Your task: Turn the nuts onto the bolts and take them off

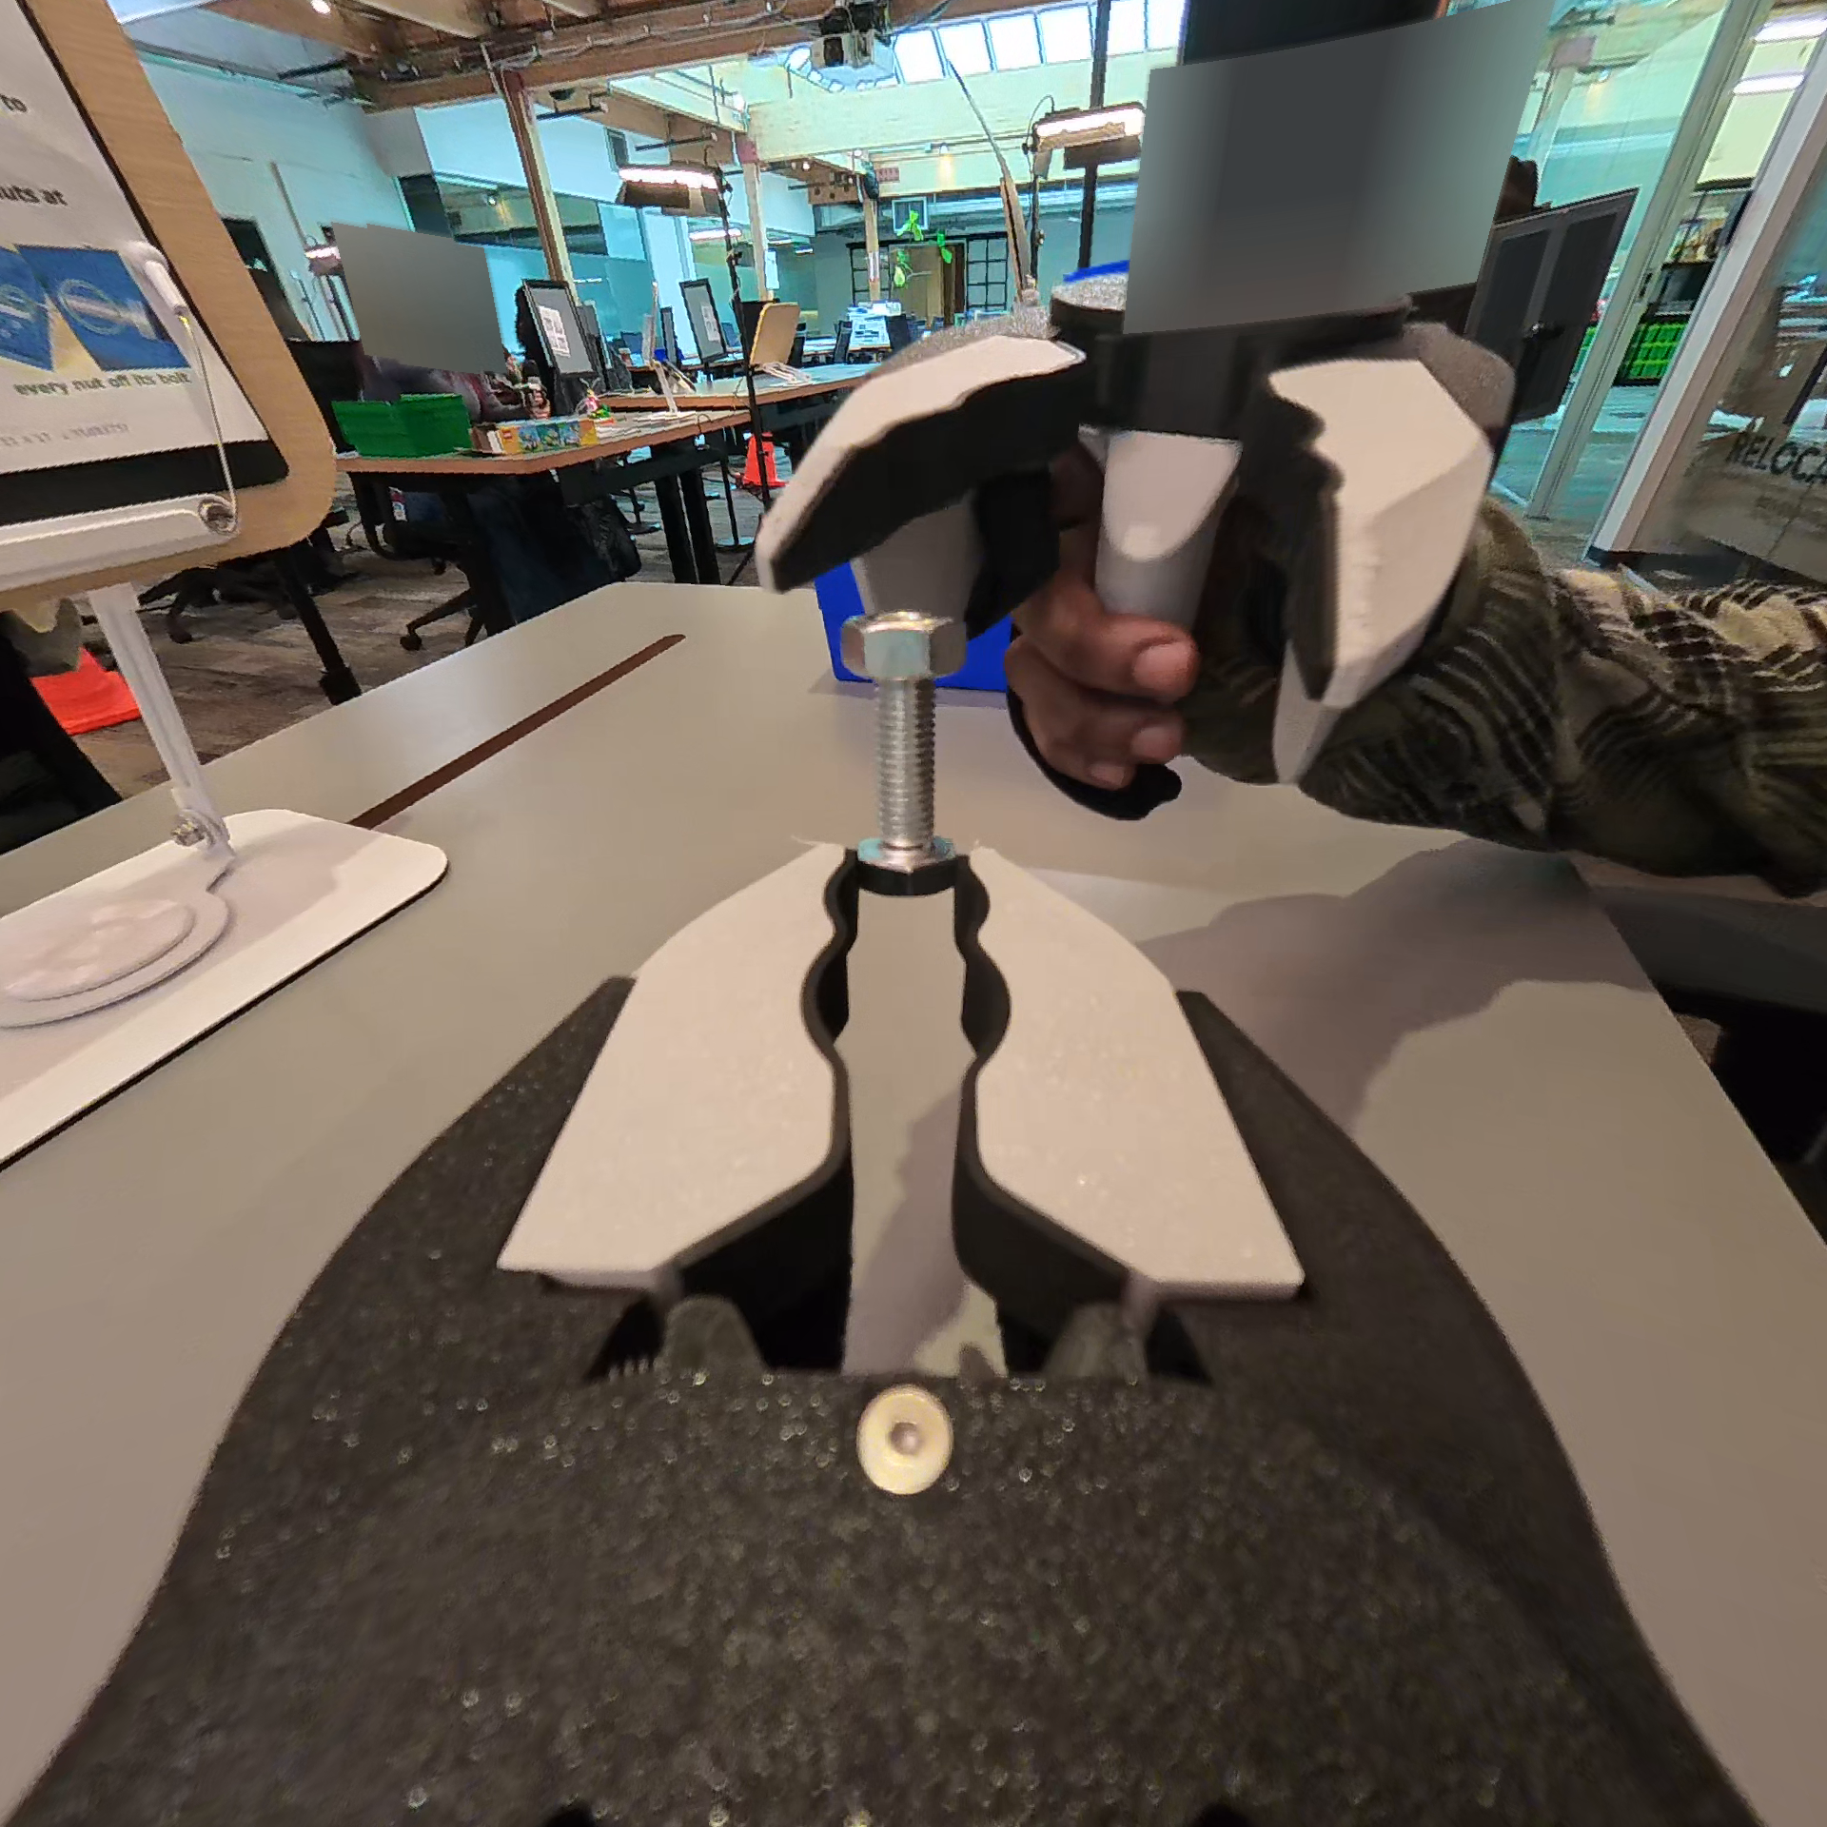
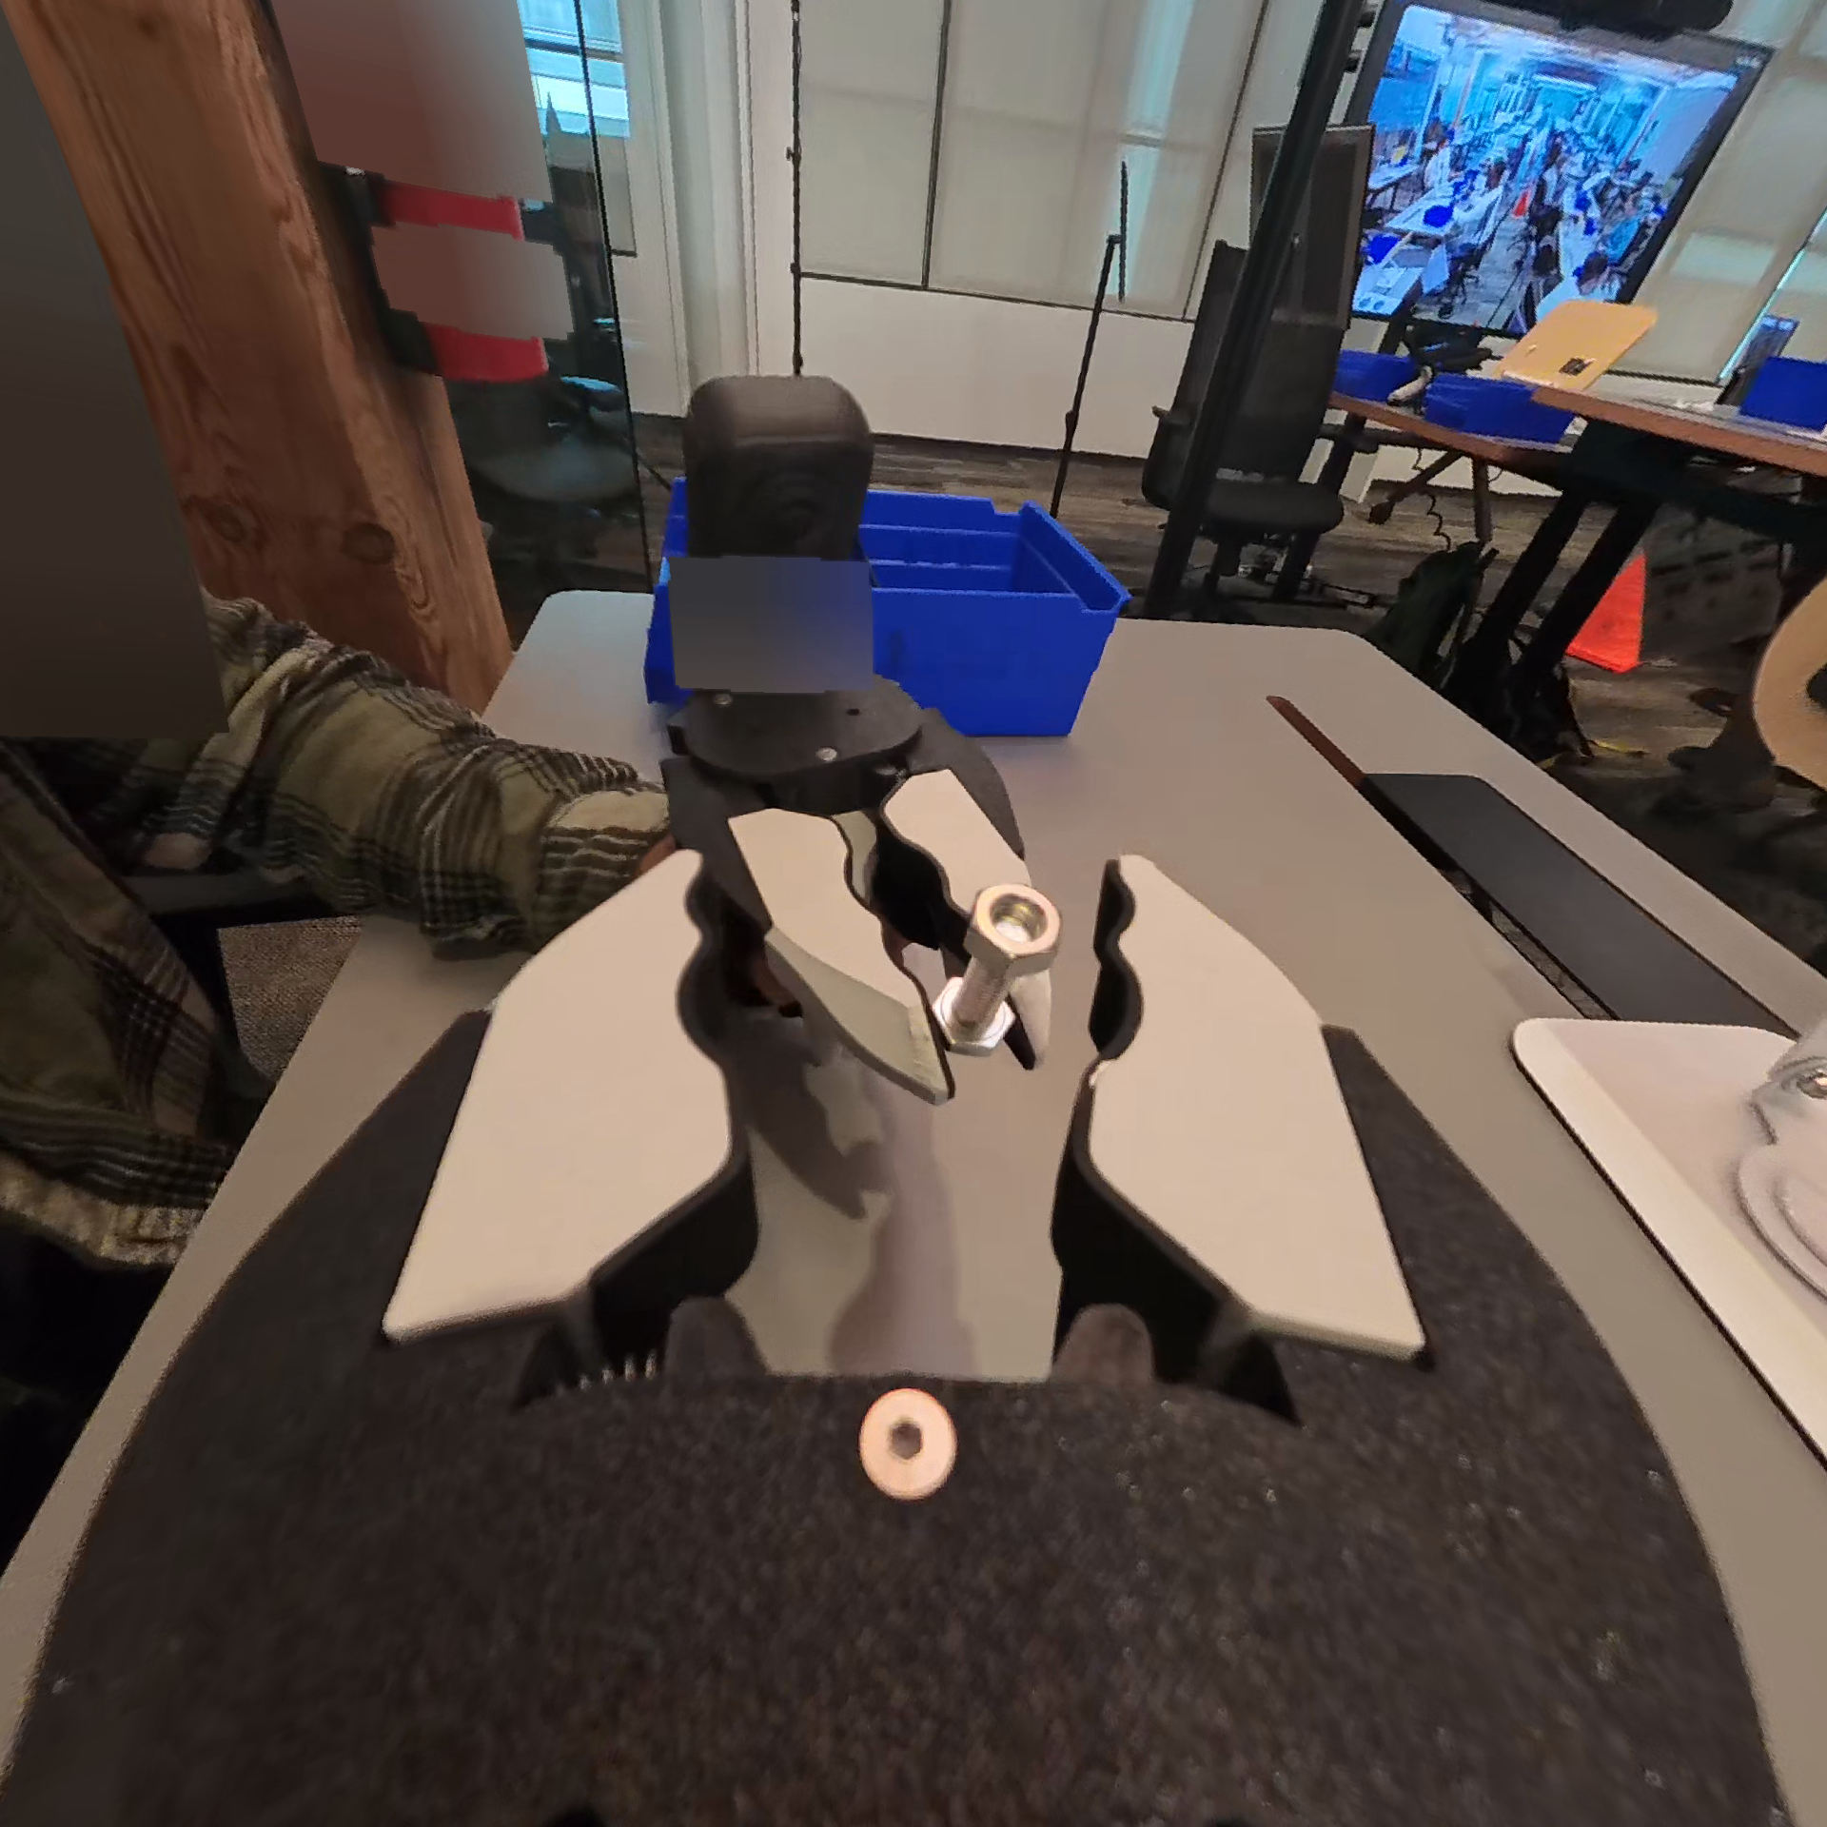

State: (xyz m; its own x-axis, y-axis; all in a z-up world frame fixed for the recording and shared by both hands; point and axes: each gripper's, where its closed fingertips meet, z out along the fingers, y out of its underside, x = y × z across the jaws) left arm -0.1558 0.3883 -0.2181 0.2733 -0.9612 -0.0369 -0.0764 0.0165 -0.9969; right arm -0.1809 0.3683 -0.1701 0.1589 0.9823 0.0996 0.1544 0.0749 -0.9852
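- left gripper (image 1: 905, 870) clenched on the hex bolt's (image 1: 902, 766) head, shank upright
- right gripper (image 2: 1078, 949) released; hex nut (image 2: 1015, 924) at the shank's top between its tips
- next, likely: close on nut, twist

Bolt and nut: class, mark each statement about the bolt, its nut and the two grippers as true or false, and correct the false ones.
1. The left gripper has its fingers shut on the lower end of the bolt. True.
2. The nut sits at the bolt's top end. True.
3. The right gripper is clamped on the nut. False: its fingers stand wide apart.
4. The bolt lies flat on the table. False: it is held upright.
5. A red bin stands on the table. False: the bin is blue.
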